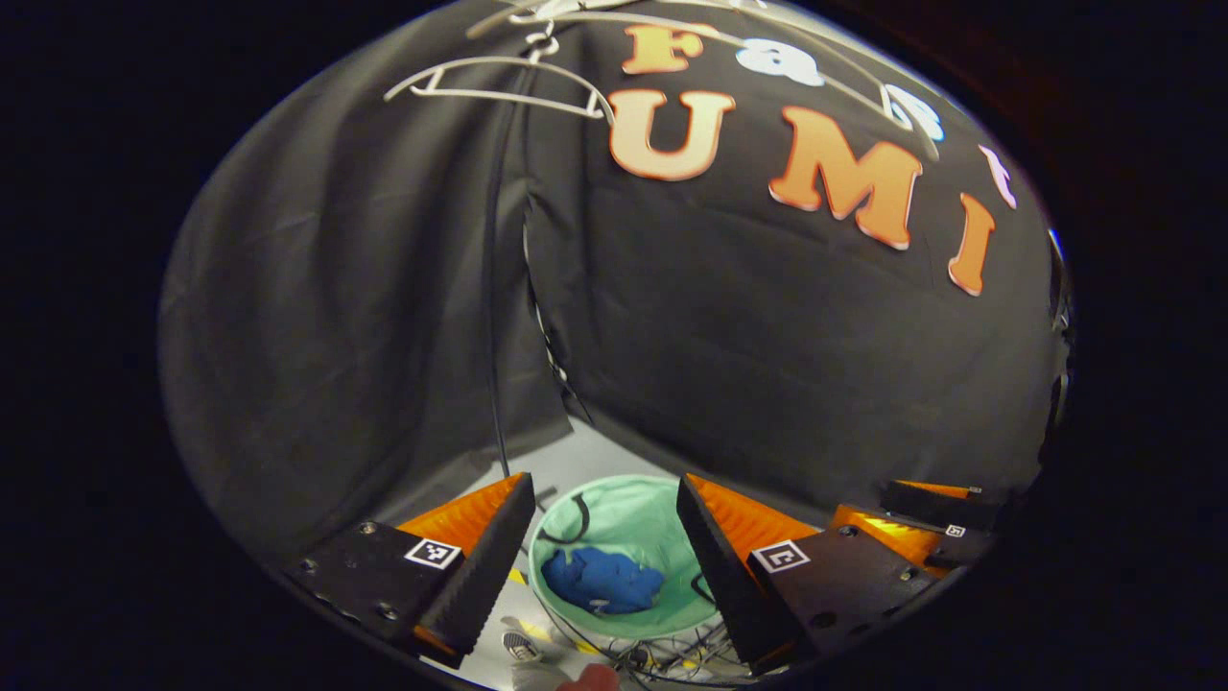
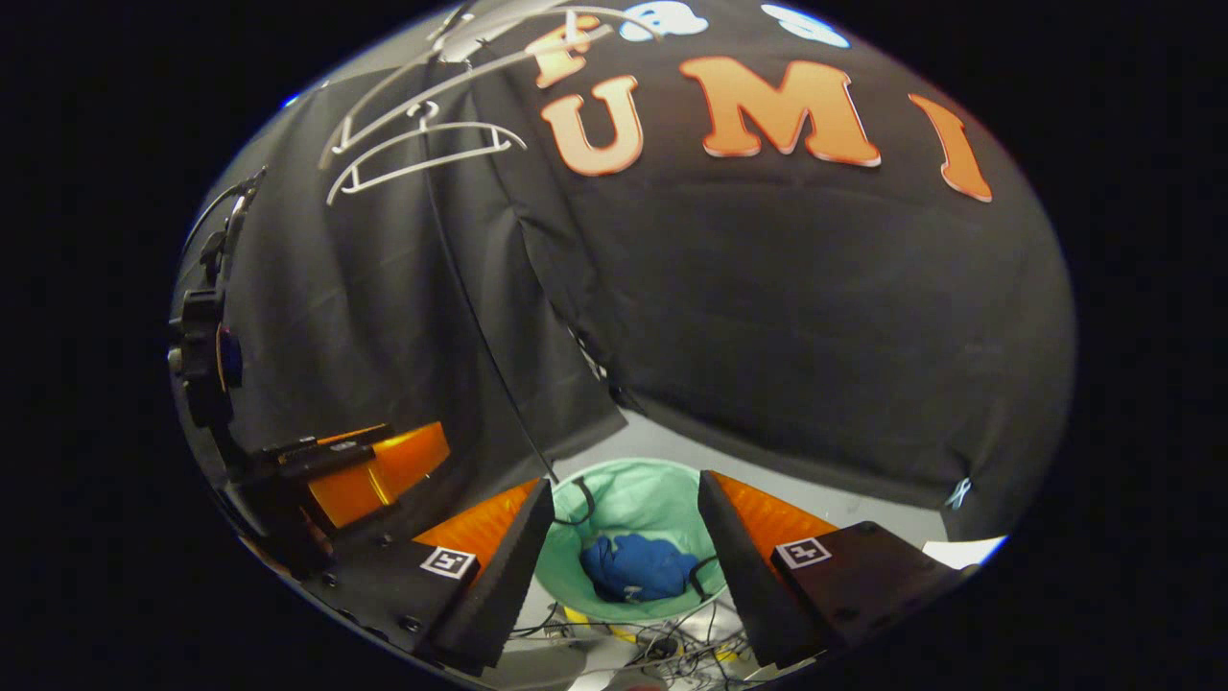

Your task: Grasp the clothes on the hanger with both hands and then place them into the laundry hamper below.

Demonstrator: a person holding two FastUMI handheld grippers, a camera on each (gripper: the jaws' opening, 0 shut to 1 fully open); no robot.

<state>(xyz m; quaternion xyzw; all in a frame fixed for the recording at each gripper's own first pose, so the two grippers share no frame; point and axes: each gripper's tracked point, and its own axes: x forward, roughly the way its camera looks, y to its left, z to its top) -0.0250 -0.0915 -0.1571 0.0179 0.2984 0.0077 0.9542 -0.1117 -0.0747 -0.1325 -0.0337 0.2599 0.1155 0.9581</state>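
Green laundry hamper [image 1: 633, 537]: holds blue clothes [image 1: 602, 581]. White hanger [image 1: 499, 82]: bare. Left hand-held gripper [image 1: 604, 561], right hand-held gripper [image 2: 624, 566]: both wide, empty.

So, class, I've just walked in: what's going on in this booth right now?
A person holds a two-finger claw in each hand, both aimed down at a green laundry hamper on the floor. A blue garment already lies inside it. The left claw and the right claw are both open and hold nothing. Up on the rail, a white hanger hangs bare. The clothes appear to have been dropped in.
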